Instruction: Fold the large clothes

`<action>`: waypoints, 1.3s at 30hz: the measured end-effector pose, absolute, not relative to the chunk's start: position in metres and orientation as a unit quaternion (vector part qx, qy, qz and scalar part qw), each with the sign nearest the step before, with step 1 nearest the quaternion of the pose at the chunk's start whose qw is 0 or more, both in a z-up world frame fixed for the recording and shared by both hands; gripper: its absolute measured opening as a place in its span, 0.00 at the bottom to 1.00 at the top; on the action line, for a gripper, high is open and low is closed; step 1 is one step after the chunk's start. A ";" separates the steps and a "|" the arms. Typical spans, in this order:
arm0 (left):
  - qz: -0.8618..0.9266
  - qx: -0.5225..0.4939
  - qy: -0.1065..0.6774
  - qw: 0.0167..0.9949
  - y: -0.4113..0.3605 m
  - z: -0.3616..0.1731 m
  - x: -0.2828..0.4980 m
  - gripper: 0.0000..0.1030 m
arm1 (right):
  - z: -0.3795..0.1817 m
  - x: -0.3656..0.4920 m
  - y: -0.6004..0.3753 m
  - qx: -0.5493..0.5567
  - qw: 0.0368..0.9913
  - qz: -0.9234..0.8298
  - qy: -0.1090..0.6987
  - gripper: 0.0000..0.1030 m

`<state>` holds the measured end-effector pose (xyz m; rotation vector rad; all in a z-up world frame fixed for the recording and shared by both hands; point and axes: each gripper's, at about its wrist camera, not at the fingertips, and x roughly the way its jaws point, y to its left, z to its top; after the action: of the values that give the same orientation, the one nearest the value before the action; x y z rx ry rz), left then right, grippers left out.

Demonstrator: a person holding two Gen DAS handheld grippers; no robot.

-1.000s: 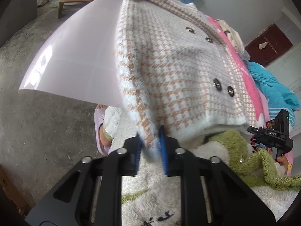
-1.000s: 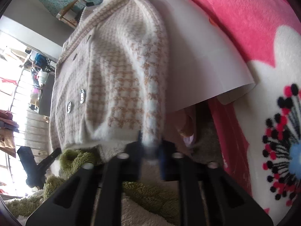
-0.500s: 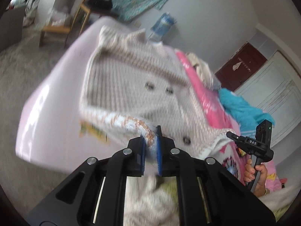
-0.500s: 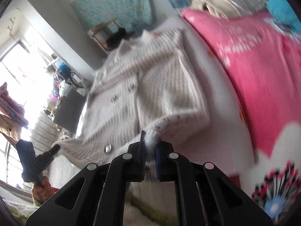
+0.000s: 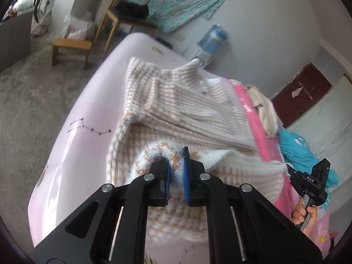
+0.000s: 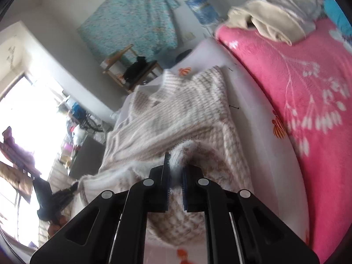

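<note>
Both hand-held grippers, left [image 5: 176, 169] and right [image 6: 173, 171], pinch the jacket [image 5: 176, 101] hem at lower centre, mid-fold; next, lay it toward the collar at upper centre.

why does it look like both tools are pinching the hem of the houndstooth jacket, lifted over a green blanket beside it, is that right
Not quite: the blanket beside the houndstooth jacket is pink, as the right wrist view shows. Both the left tool and the right tool do pinch its hem.
</note>
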<state>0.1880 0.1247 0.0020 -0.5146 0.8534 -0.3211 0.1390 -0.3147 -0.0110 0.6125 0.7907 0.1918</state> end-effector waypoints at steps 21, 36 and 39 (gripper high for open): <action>-0.199 -0.293 0.412 0.839 0.137 -0.023 0.098 0.71 | -0.036 0.084 -0.313 0.235 0.862 0.085 0.441 0.64; -0.148 -0.442 0.386 0.796 0.148 -0.093 0.109 0.63 | -0.088 0.081 -0.319 0.283 0.862 0.012 0.421 0.64; -0.113 -0.403 0.380 0.825 0.139 -0.088 0.114 0.44 | -0.089 0.091 -0.315 0.280 0.874 -0.013 0.398 0.52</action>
<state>0.1136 0.1390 -0.0878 -0.8578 0.8086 -0.2394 0.0907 -0.3149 -0.0890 0.5839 0.8308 -0.0273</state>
